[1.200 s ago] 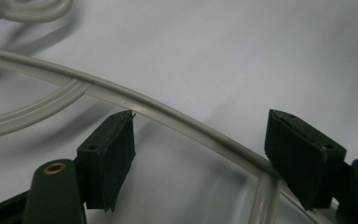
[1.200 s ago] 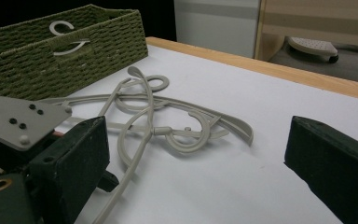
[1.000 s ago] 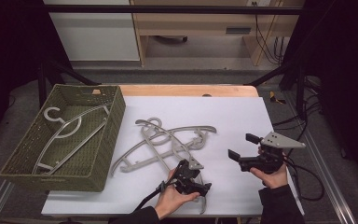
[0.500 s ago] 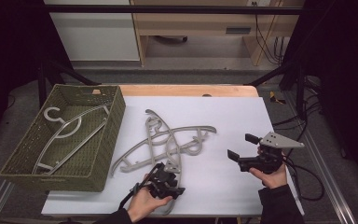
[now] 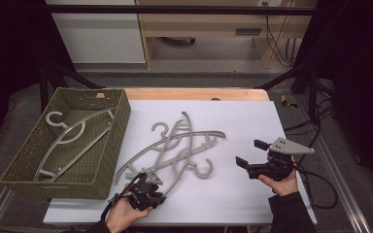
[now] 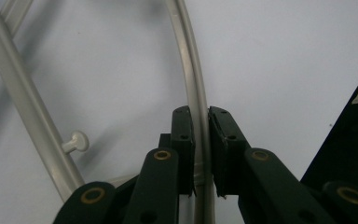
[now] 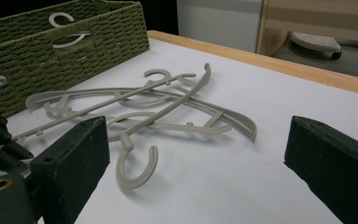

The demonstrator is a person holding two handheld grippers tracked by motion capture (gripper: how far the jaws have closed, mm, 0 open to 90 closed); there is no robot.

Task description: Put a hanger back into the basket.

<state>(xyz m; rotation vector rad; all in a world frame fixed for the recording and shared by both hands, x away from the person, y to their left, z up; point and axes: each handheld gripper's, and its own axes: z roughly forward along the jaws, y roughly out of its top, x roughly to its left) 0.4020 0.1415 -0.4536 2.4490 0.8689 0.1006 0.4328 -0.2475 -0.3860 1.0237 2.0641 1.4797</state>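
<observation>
Left tongs (image 6: 200, 154) just closing on arm of grey plastic hanger (image 6: 191, 84), pads pressing it, right tongs (image 5: 252, 153) wide open above white surface (image 5: 252, 116), holding nothing

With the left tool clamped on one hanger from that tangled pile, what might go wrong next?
The left tool has just closed on a hanger near its arm's end, so it may swing or twist when lifted. It crosses the other hangers, which might get dragged along. The basket wall could catch it.
</observation>
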